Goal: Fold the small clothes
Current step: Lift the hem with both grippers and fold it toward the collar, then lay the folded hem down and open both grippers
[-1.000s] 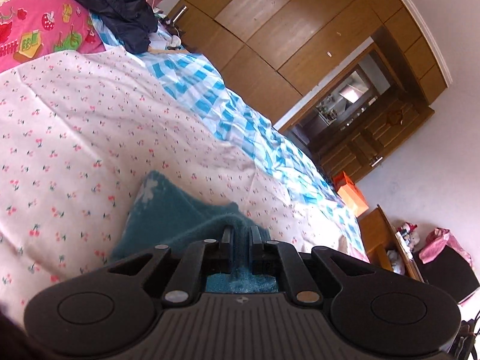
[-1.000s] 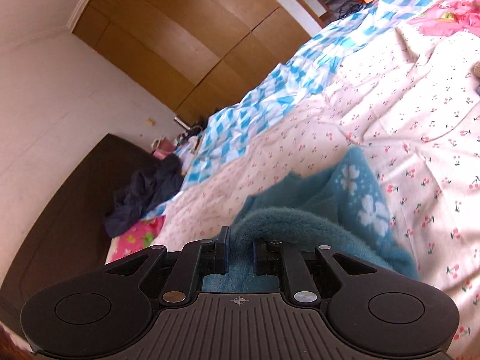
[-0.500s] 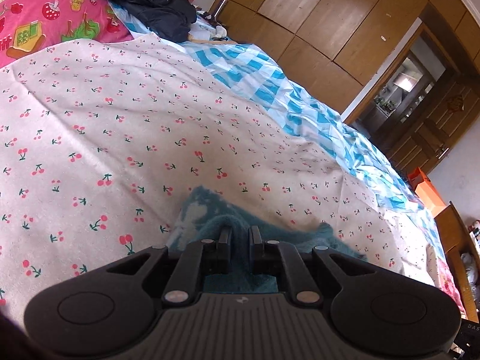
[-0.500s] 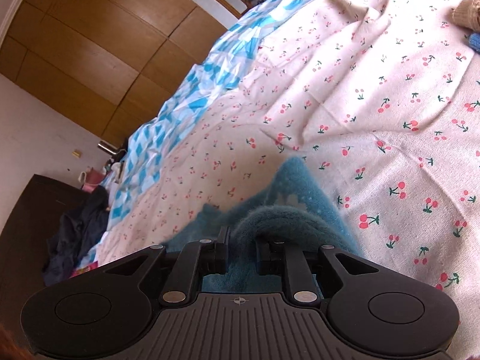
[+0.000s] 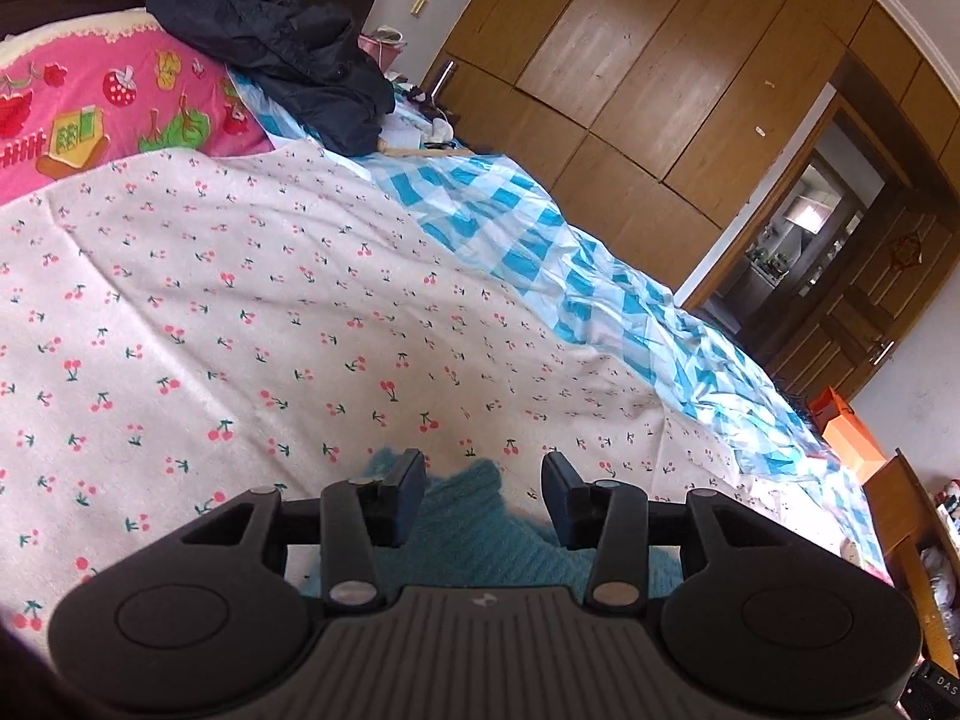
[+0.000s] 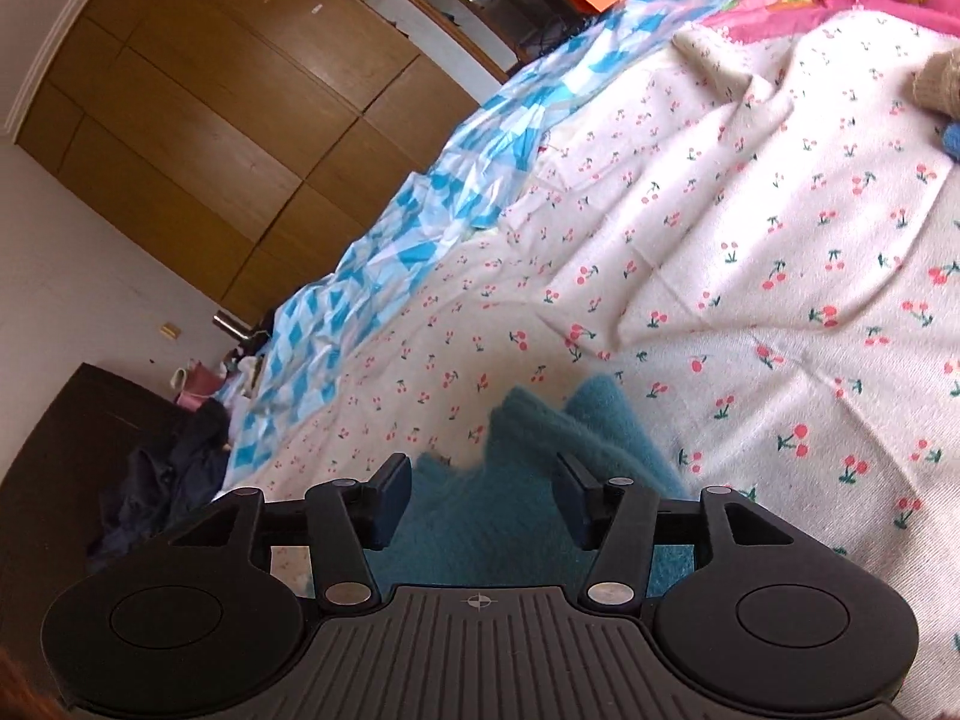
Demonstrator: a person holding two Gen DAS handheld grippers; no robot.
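Both the left gripper (image 5: 483, 501) and right gripper (image 6: 483, 501) had fingers spread over the teal garment (image 6: 540, 468), lying at 6 o'clock on the bed (image 5: 300, 330). A fold seemed just laid; the next likely needed a fresh edge grip.

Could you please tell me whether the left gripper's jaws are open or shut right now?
Open. The left gripper jaws stand wide apart over the teal garment, which lies loose between them.

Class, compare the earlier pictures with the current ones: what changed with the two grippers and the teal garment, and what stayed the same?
Both the left gripper and right gripper were shut on the teal garment; both have opened and let it go. It now lies on the cherry-print blanket. The dark jacket stayed put.
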